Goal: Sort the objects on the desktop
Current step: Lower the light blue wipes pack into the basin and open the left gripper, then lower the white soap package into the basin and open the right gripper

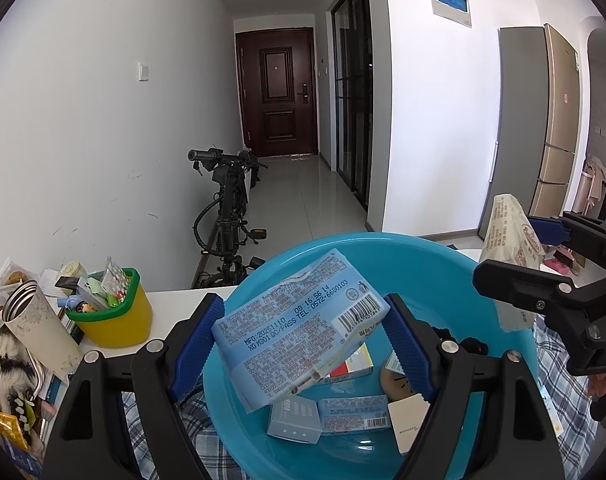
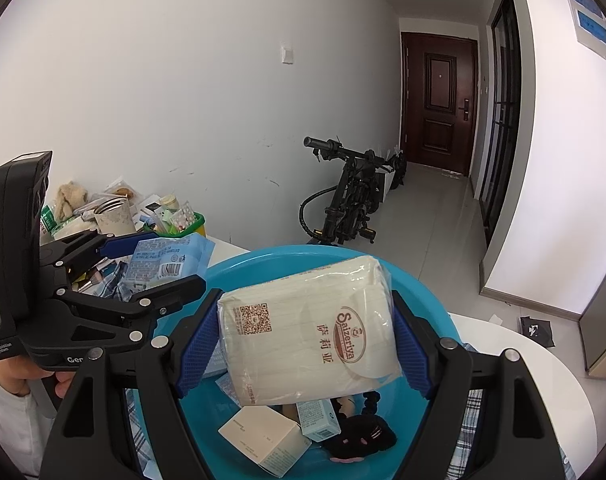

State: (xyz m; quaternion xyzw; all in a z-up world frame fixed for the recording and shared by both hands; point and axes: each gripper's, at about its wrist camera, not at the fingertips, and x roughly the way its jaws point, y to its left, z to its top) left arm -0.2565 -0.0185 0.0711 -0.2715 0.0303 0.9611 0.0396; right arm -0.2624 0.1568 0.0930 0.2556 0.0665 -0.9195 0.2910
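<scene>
A blue wipes pack (image 1: 299, 328) is clamped between the pads of the left gripper (image 1: 303, 340) above the blue basin (image 1: 443, 252), its long axis tilted, upper right to lower left. A cream napkin pack (image 2: 307, 332) is clamped by the right gripper (image 2: 303, 340) over the same basin, lying roughly crosswise. Small boxes (image 2: 267, 440) below are partly hidden; the packs' fine print is hard to read.

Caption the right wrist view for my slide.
Right gripper clamps a cream napkin pack above the blue basin, with boxes inside.
</scene>
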